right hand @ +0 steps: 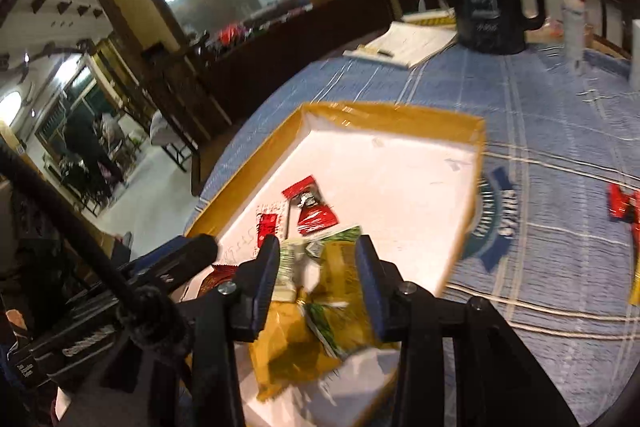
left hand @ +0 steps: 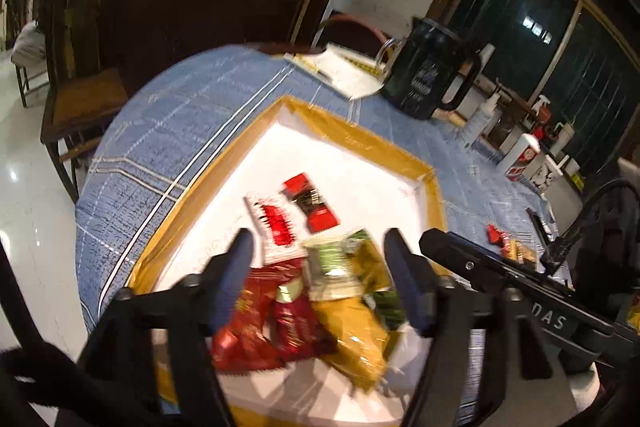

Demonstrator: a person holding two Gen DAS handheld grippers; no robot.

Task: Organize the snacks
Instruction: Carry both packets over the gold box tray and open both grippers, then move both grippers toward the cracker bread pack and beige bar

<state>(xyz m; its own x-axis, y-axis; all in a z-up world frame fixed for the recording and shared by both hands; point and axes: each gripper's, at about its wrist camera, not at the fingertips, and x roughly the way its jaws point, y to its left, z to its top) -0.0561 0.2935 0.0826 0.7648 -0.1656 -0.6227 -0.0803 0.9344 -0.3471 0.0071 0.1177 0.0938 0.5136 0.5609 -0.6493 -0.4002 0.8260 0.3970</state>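
Over the near end of the yellow-rimmed white tray (left hand: pixel 224 163), the left gripper (left hand: pixel 320 283) hangs with its jaws spread and empty above the red packets (left hand: pixel 264 323). Just to its right, the right gripper (right hand: pixel 316 287) is also parted, straddling a green-and-yellow packet (right hand: pixel 336 267) without clearly pinching it. The step looks like dropping snacks into the tray; next, loose red packets (right hand: pixel 622 207) on the blue cloth at far right need fetching.

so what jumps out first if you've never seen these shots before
The white tray with the yellow-taped rim on the blue checked tablecloth draws the eye first, with a bright heap of snack packets at its near end. Both grippers hang over that heap, open: the left gripper and the right gripper. Behind the tray, a big dark pitcher stands by the table's far edge.
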